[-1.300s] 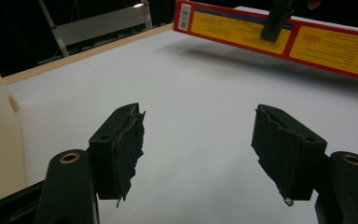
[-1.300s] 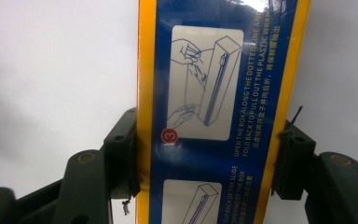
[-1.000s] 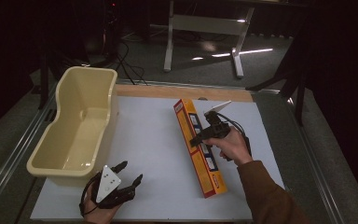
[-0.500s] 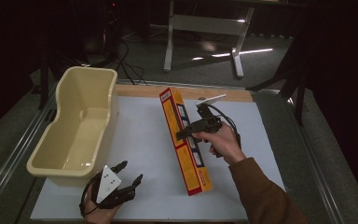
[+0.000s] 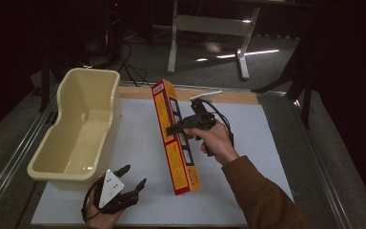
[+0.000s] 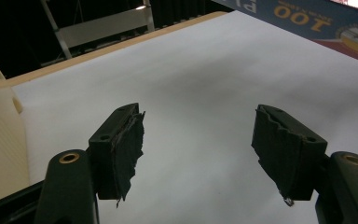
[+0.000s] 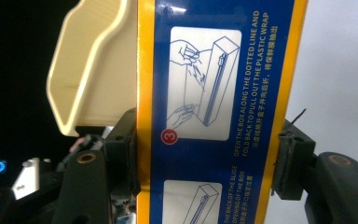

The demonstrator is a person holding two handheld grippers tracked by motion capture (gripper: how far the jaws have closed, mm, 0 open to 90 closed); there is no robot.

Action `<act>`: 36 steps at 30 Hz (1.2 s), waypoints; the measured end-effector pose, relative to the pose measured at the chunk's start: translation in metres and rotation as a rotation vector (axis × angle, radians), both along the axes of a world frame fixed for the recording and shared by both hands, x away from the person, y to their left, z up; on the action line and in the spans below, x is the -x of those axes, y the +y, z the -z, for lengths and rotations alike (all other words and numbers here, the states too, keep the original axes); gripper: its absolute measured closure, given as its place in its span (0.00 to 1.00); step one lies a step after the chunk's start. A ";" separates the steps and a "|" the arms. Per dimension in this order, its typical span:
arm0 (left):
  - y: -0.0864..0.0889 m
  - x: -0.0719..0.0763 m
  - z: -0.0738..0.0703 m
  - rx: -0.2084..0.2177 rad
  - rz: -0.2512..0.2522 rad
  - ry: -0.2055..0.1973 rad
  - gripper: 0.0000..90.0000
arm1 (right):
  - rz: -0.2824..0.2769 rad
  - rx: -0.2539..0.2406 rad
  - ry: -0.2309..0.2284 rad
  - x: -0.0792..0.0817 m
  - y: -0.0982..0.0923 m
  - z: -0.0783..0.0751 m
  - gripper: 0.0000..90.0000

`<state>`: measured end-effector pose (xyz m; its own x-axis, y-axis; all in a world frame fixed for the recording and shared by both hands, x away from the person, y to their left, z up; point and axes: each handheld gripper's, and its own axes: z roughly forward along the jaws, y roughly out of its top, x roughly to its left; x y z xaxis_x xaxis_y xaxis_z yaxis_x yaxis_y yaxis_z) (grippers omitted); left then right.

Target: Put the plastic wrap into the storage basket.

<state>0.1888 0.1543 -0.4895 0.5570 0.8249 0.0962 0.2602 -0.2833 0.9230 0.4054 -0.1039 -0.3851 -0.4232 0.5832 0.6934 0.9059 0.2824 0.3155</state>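
Observation:
A long yellow and blue plastic-wrap box point(image 5: 182, 168) hangs tilted above the white mat point(image 5: 267, 143), far end higher, with my right gripper point(image 5: 175, 128) shut across its middle. In the right gripper view the box point(image 7: 214, 93) sits between the two pads, printed instructions facing the camera. My left gripper point(image 5: 133, 175) rests near the mat's front left corner, open, with nothing between its jaws point(image 6: 198, 140). A corner of the box point(image 6: 317, 18) shows at the top right of the left gripper view.
A cream plastic tub point(image 5: 81, 129) stands at the left of the mat, just left of the lifted box and behind my left gripper; it also appears beyond the box point(image 7: 93, 70). A wooden strip point(image 5: 238, 97) borders the mat's far edge. Dark floor and a table frame lie beyond.
My right gripper has carried the box up and to the left, toward the tub, and the box now stands steeper. The left gripper has stayed put.

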 end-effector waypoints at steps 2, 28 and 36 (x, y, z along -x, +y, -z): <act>0.000 0.000 0.000 0.002 0.000 0.000 0.37 | 0.000 -0.007 0.004 0.000 0.002 -0.001 0.43; -0.002 0.000 0.001 -0.003 0.013 -0.005 0.36 | 0.060 -0.190 0.073 -0.014 0.025 -0.024 0.43; -0.002 0.001 0.000 -0.001 0.014 -0.011 0.36 | 0.107 -0.261 0.097 -0.021 0.034 -0.028 0.43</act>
